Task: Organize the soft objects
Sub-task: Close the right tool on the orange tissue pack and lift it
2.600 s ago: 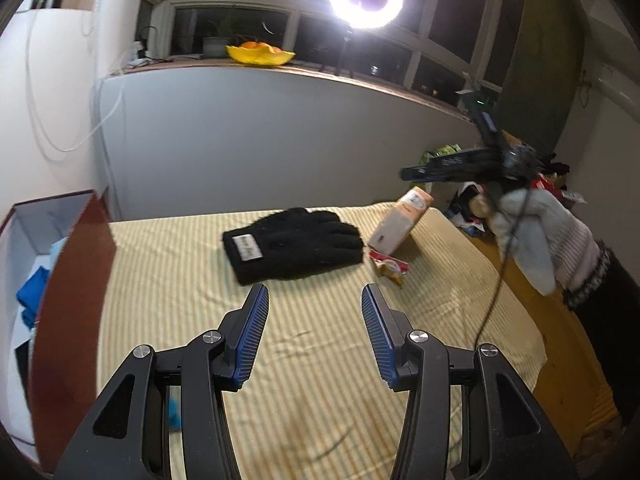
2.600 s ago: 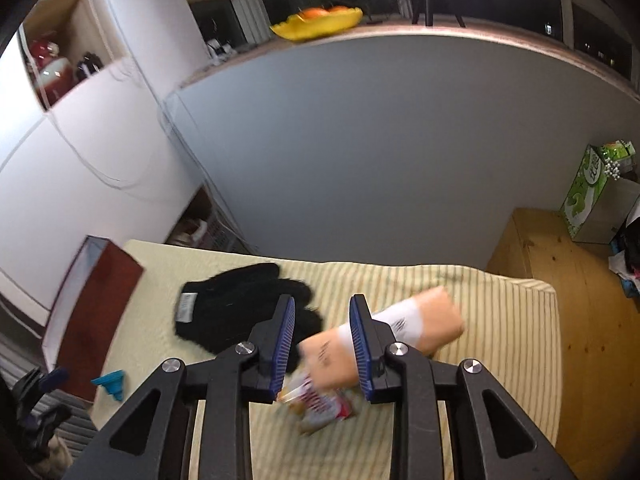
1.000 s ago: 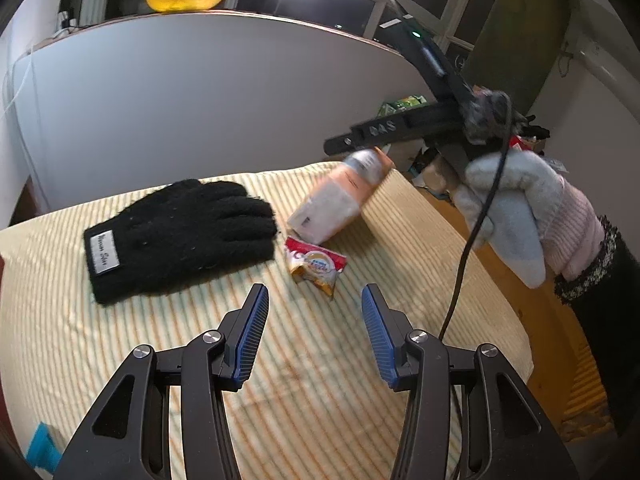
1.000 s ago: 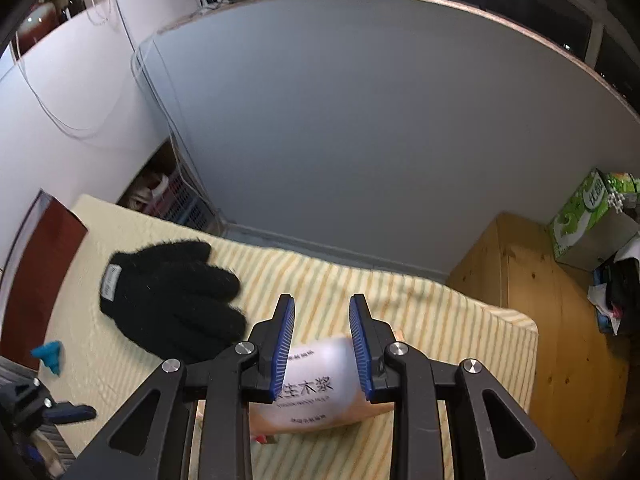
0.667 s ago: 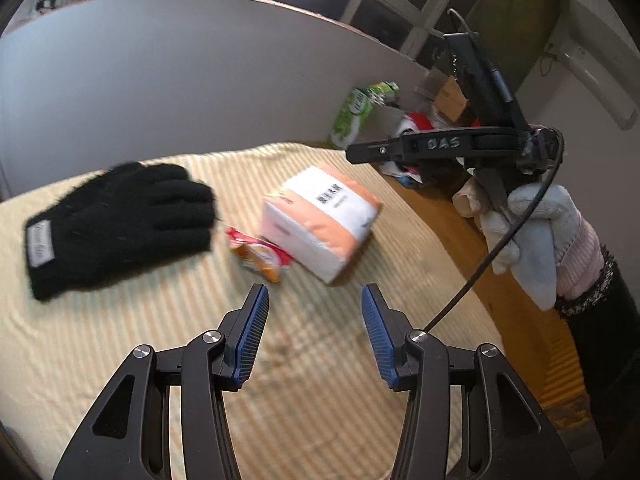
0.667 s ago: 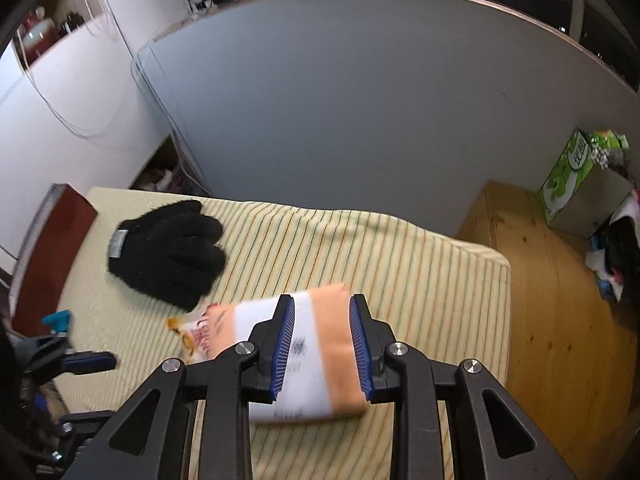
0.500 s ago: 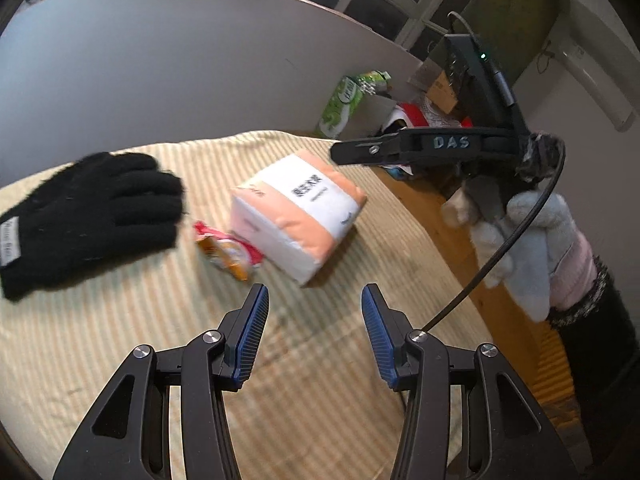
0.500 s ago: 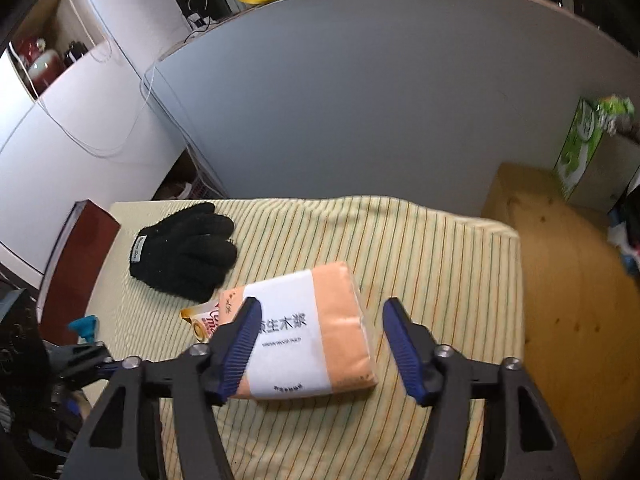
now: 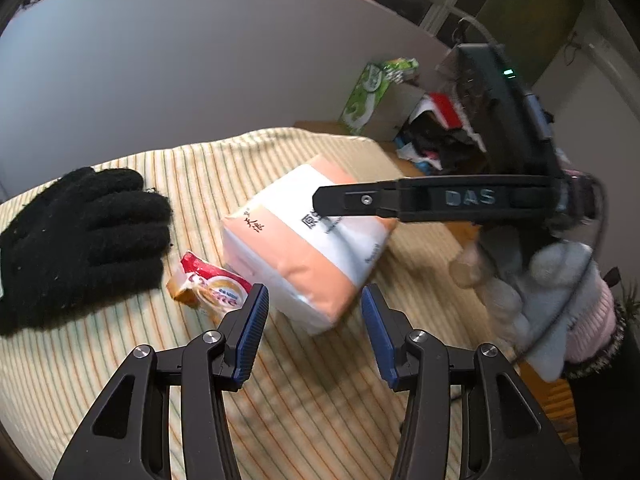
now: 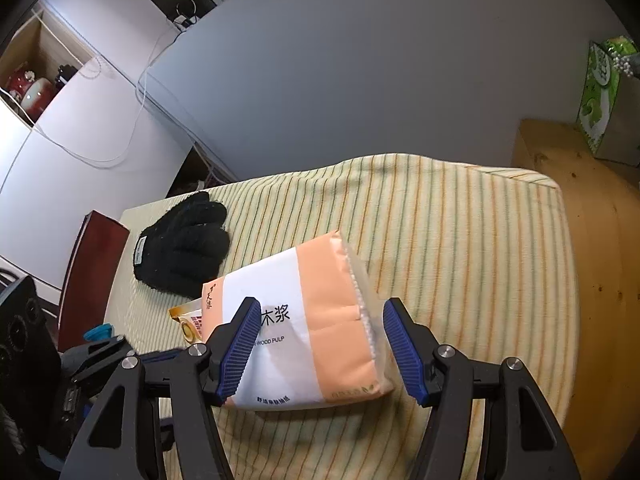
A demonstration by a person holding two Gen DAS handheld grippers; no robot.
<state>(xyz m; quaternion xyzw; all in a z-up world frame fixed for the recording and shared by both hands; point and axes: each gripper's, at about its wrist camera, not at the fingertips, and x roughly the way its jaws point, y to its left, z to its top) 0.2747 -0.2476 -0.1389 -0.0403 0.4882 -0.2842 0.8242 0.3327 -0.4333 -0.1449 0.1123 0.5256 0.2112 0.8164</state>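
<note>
An orange and white tissue pack (image 9: 304, 248) lies on the striped cloth (image 9: 200, 360), also in the right wrist view (image 10: 312, 332). A black glove (image 9: 80, 236) lies to its left, also in the right wrist view (image 10: 180, 248). A small red snack packet (image 9: 208, 288) sits between them, partly under the pack (image 10: 190, 320). My left gripper (image 9: 314, 316) is open and empty, just short of the pack. My right gripper (image 10: 320, 340) is open, with its jaws standing on either side of the pack, not pressing it.
A dark red box wall (image 10: 92, 276) stands at the table's left end. A grey partition (image 10: 360, 80) runs behind the table. A wooden surface (image 10: 600, 280) with a green carton (image 10: 600, 92) lies to the right. Clutter (image 9: 432, 128) sits beyond the right edge.
My right gripper carried the tissue pack over the table, set it down beside the snack packet and opened. My left gripper swung right and closer to the pack.
</note>
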